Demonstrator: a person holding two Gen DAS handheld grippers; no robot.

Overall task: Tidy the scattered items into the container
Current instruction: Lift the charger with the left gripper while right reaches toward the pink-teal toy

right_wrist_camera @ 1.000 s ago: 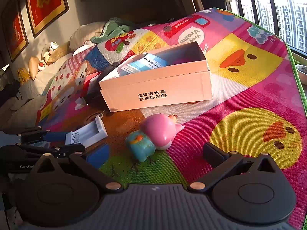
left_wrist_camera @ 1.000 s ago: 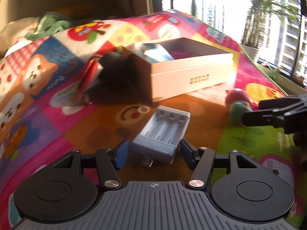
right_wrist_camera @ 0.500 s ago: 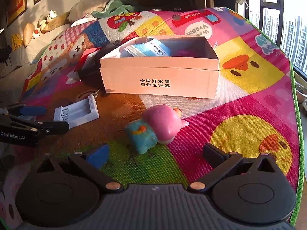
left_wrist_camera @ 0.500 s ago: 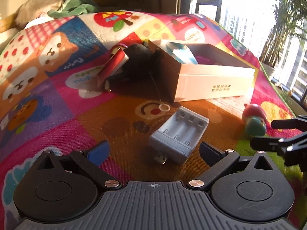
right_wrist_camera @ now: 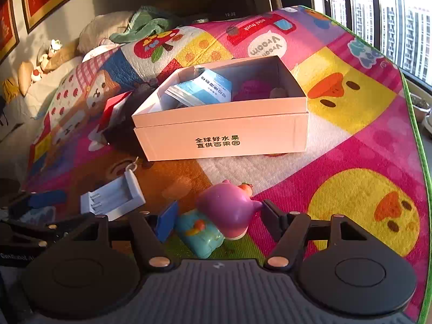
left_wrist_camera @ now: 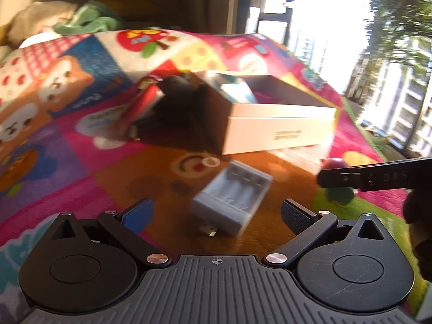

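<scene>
A pale open box (right_wrist_camera: 221, 132) stands on the play mat, holding a blue packet (right_wrist_camera: 202, 89) and a pink item; it also shows in the left wrist view (left_wrist_camera: 278, 132). A grey battery charger (left_wrist_camera: 232, 197) lies between the wide-open fingers of my left gripper (left_wrist_camera: 216, 213), which do not touch it; it also shows in the right wrist view (right_wrist_camera: 113, 197). A pink and teal toy figure (right_wrist_camera: 218, 218) lies between the fingers of my right gripper (right_wrist_camera: 218, 218), which stand close on both sides. In the left wrist view the toy (left_wrist_camera: 337, 186) is mostly hidden by the right gripper's finger.
A red packet (left_wrist_camera: 143, 102) and a dark object (left_wrist_camera: 175, 102) lie against the box's left side. The colourful mat (right_wrist_camera: 351, 178) covers the surface, its green edge at right. Cushions and a green cloth (right_wrist_camera: 143, 24) lie at the back.
My right gripper has moved forward around the toy and its fingers have narrowed. My left gripper let go of the charger a second ago and stays wide open behind it.
</scene>
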